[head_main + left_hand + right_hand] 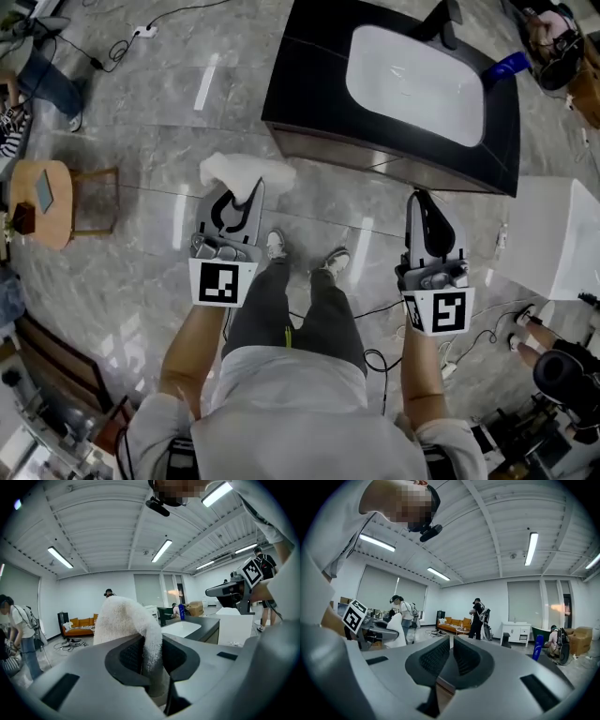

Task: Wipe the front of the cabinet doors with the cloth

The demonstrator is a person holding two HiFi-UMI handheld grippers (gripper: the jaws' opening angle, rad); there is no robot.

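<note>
Head view: my left gripper (242,200) holds the cloth (246,172) short of the cabinet (375,153) front under the counter's (300,56) near edge, with open floor (187,112) between. Left gripper view: the jaws are clamped on the cloth's fold, so I'd press it flat and sweep edge to edge. Right gripper view: my right gripper (452,654) is closed on nothing and is best kept aside.

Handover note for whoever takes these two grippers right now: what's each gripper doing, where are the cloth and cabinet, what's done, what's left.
Left gripper: shut on the cloth, held in the air, short of the cabinet.
Right gripper: shut, empty, held up alongside.
Cabinet: just ahead, sink on top, front facing you. The cloth is not touching it.
Done: cloth in hand.
Left: bring the cloth to the door fronts and wipe them; no wiping shows yet.
</note>
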